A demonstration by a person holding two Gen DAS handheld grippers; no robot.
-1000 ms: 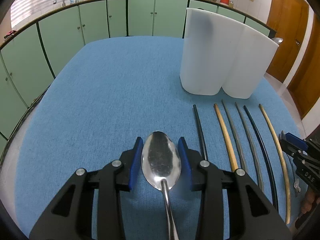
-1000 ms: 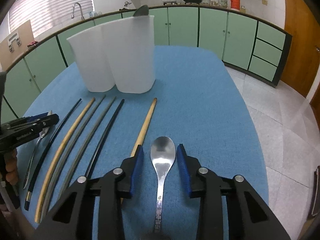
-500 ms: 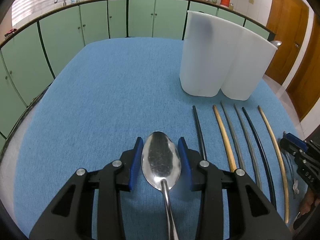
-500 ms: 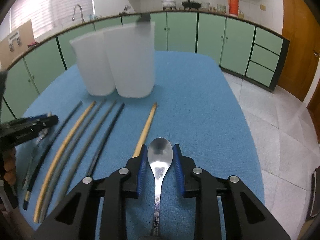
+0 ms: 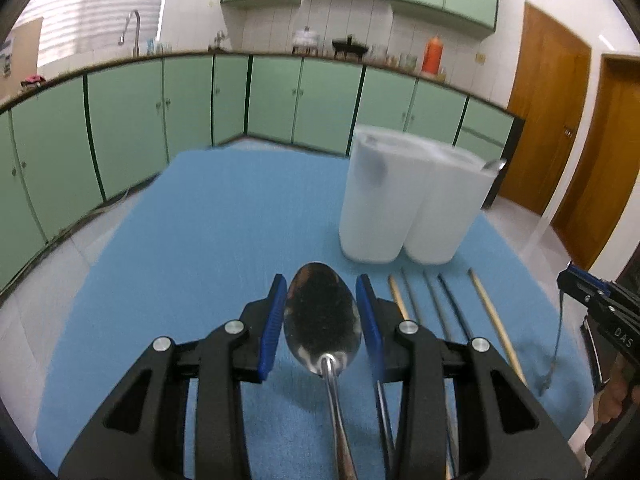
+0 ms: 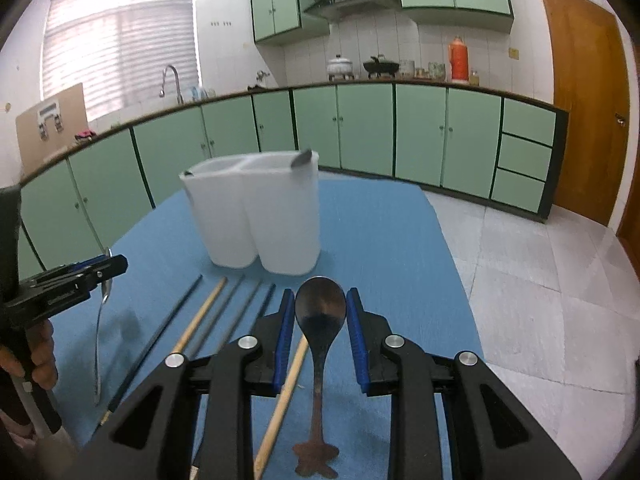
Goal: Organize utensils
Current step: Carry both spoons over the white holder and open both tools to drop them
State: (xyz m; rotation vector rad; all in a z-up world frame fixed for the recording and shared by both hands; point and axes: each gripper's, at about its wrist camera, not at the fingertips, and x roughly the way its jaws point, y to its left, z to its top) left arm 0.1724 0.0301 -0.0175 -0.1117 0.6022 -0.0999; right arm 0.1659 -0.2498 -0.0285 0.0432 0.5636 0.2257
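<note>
One utensil already stands in the white holder (image 6: 256, 216), each spoon (image 5: 322, 312) (image 6: 320, 308) is pinched by its bowl in a narrowly parted gripper (image 5: 322, 316) (image 6: 320, 320) above the blue cloth (image 5: 220, 220), while the chopsticks (image 6: 224, 312) lie unsorted.

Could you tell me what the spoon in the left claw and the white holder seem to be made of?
The shiny silver spoon looks like polished metal, its bowl mirroring the room. The white two-compartment holder looks like matte, slightly translucent plastic; a dark shape shows faintly through its wall.

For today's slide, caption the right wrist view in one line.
Right gripper shut on a spoon, above chopsticks on a blue cloth, facing a white holder.
</note>
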